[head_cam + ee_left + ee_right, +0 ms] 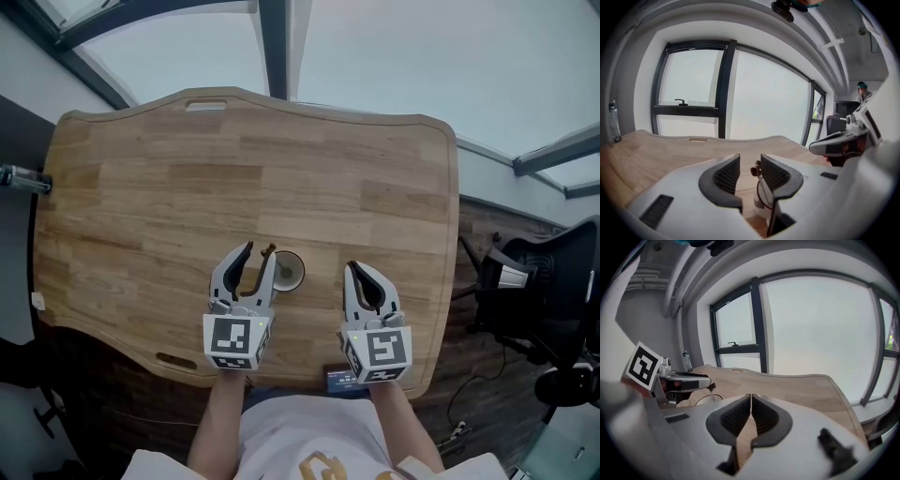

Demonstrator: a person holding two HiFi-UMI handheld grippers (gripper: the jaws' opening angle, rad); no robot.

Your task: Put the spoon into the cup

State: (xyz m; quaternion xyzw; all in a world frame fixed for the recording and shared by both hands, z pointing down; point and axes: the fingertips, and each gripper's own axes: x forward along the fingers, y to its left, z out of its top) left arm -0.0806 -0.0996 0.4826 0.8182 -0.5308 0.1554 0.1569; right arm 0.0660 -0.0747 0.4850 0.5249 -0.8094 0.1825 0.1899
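My left gripper [749, 158] has its jaws spread. The brown top of the spoon [754, 169] stands between them, very near the pad on the cup's side. The spoon sits in the cup [289, 271], which stands on the bench [169, 187] just beside that gripper. So I judge the task as nearly done. My right gripper [751, 399] has its jaws pressed together on nothing and hangs well apart from the cup.

The danger now is in the retreat. If I pull the left gripper away sideways or too low, the near pad can catch the handle. This could lever the spoon out or tip the cup, which looks small and light. A straight move up and back seems safer.

I cannot tell whether the handle touches the pad or only stands close to it. The bowl of the spoon is hidden inside the cup. In the left gripper view the jaw covers the lower part of the cup. In the head view the spoon is very small.
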